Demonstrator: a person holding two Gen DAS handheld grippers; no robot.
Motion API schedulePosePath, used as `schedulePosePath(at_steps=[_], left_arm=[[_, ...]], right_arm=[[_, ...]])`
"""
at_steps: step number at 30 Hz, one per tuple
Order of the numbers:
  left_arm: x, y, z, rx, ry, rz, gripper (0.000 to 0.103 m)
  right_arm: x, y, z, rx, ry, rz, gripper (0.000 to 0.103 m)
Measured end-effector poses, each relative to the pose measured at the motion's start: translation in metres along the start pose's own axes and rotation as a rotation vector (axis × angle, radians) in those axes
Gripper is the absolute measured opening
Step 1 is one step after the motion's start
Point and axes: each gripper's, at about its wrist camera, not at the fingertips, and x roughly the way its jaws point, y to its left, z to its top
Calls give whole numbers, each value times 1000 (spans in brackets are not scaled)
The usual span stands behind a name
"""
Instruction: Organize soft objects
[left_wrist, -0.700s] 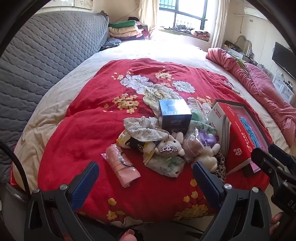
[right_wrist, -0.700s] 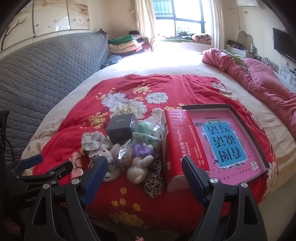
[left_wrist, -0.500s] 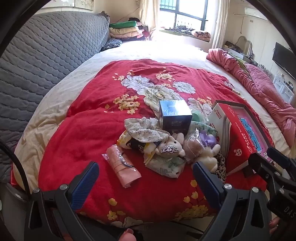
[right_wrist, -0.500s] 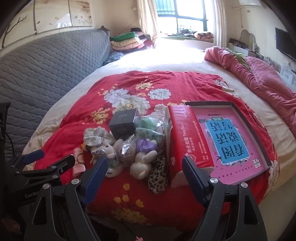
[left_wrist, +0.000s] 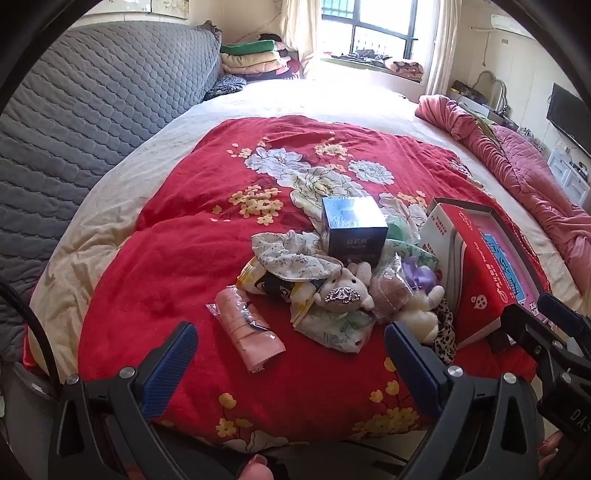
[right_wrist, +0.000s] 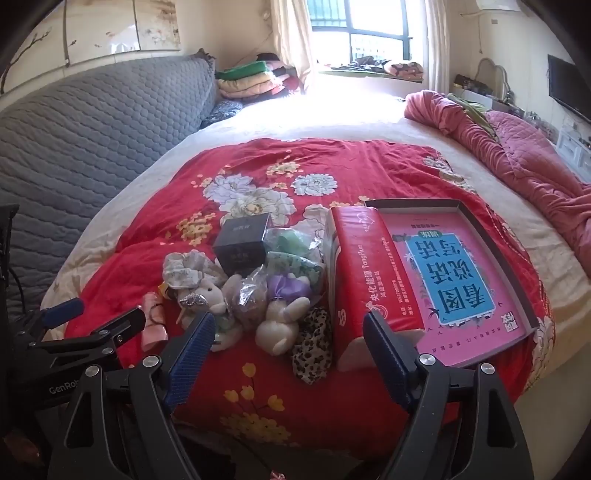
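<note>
Left wrist view: left gripper (left_wrist: 290, 354), fingers spread wide, nothing between them, hovering above the near edge of a red floral blanket (left_wrist: 177, 258) on the bed. Heap of soft items at blanket centre: floral scrunchie (left_wrist: 288, 254), small plush rabbit (left_wrist: 345, 291), second plush in purple dress (left_wrist: 417, 310), pink wrapped roll (left_wrist: 247, 328) lying apart to the left, leopard-print cloth (left_wrist: 445, 332). Dark box (left_wrist: 352, 230) behind the heap.

Right wrist view: right gripper (right_wrist: 290, 339), fingers likewise wide apart and empty. Red tissue pack (right_wrist: 364, 273) leans on a pink-lined shallow box (right_wrist: 476, 225), just right of the heap.
</note>
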Motion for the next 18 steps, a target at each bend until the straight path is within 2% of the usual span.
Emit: schedulePosePath(at_steps=[18], left_arm=[[1, 0, 0, -1, -5, -1, 101]], right_arm=[[-1, 0, 0, -9, 1, -30, 83]])
